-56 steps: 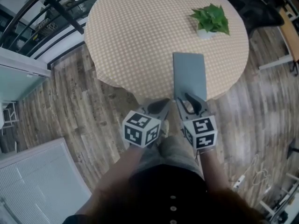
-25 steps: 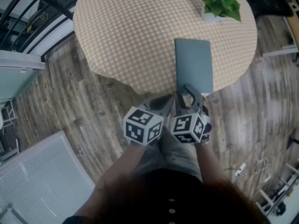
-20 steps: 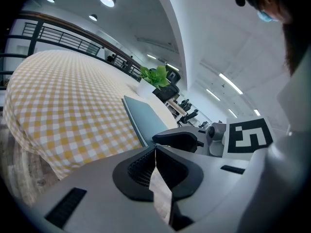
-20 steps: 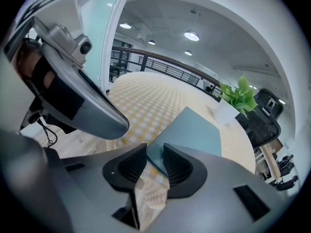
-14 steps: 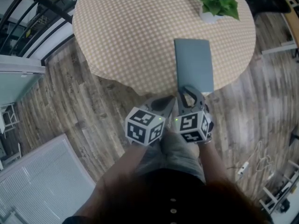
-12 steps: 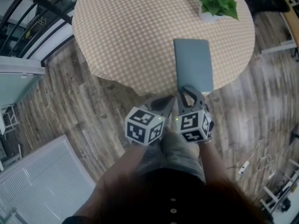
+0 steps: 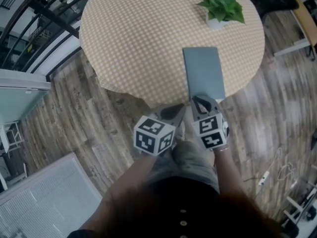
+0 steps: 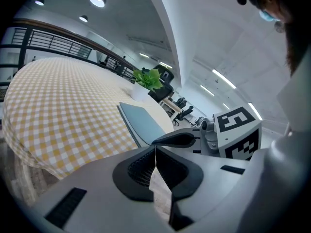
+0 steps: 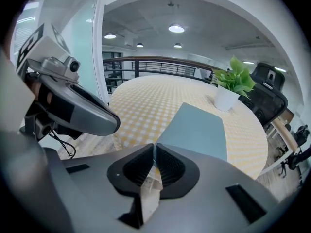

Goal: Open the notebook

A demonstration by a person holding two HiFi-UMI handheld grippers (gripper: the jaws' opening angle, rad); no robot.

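Observation:
The closed grey-blue notebook (image 7: 203, 73) lies on the checked round table (image 7: 138, 38), its short end at the near edge. My right gripper (image 7: 197, 100) points down at that end; its jaws are closing and stand almost together. In the right gripper view the notebook's (image 9: 197, 130) near left corner runs in between the right gripper's (image 9: 153, 145) tips. My left gripper (image 7: 176, 111) hangs just left of it, off the table's edge, shut on nothing. The left gripper view shows the left gripper's (image 8: 155, 147) pads touching, with the notebook (image 8: 141, 123) ahead.
A green plant in a white pot (image 7: 221, 9) stands beyond the notebook's far end. The yellow cloth hangs over the table's rim. Wooden floor lies below, with a railing (image 7: 44, 14) at the far left and cables (image 7: 277, 170) on the floor at right.
The right gripper's jaws have come together at the notebook's near end, and its marker cube has rolled. The left gripper has hardly moved.

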